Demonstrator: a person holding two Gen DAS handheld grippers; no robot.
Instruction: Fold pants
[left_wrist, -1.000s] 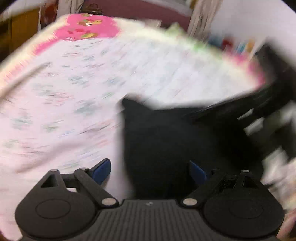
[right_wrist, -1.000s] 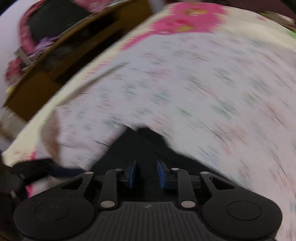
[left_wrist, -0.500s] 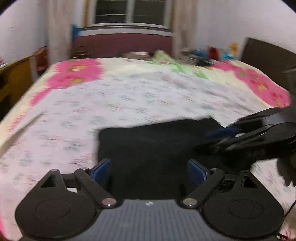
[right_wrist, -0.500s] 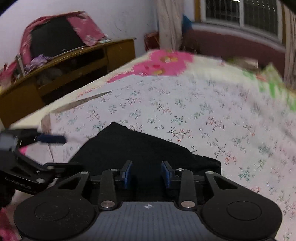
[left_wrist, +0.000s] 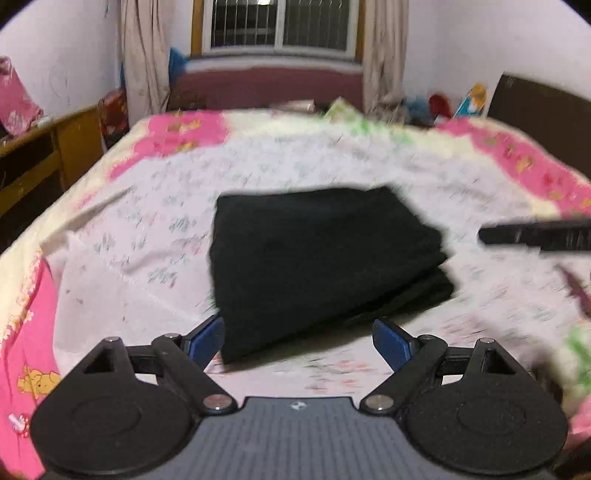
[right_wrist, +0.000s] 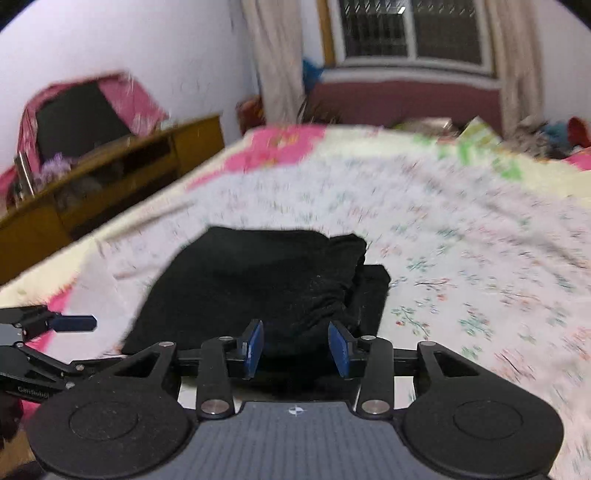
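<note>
Folded pants (left_wrist: 317, 258) on bed (left_wrist: 147, 258); our left gripper (left_wrist: 298, 341) spread empty, right gripper (right_wrist: 295, 347) opening, empty. A snagged pad could undo the fold.

Only a partly legible white word, perhaps "Genrobot", on the left gripper (right_wrist: 55, 325) body.

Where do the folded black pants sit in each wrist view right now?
Left wrist view: the folded black pants lie mid-frame on the floral bedspread, just beyond the open tool tips.
Right wrist view: the pants sit centre-left, directly ahead of the tool.
Shared landmark: the barred window behind the bed.
</note>
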